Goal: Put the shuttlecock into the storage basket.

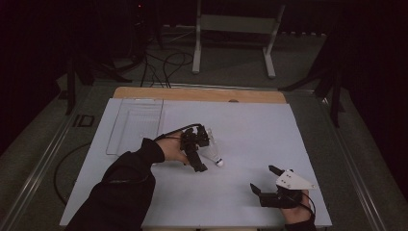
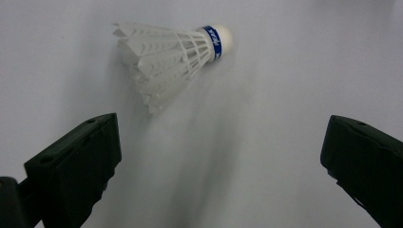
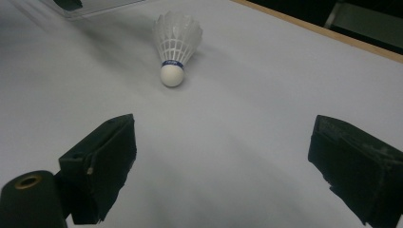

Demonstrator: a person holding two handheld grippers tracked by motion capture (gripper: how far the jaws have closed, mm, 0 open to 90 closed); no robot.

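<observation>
Near the middle of the white table (image 1: 144, 202) lies a shuttlecock (image 1: 213, 156) on its side, white feathers toward the far left, cork tip with a blue band toward the near right. Your left gripper (image 1: 195, 147) hovers just over it, jaws spread wide and holding nothing; in the left gripper view the shuttlecock (image 2: 173, 54) sits beyond the two black jaws, apart from both. Your right gripper (image 1: 264, 179) waits well apart at the near right of the table, its jaws likewise wide open and empty, with the grey three-cornered plate on top. In the right gripper view the shuttlecock (image 3: 175, 42) lies far ahead, cork toward the camera. A clear tray (image 1: 137, 126) rests at the far left of the table.
</observation>
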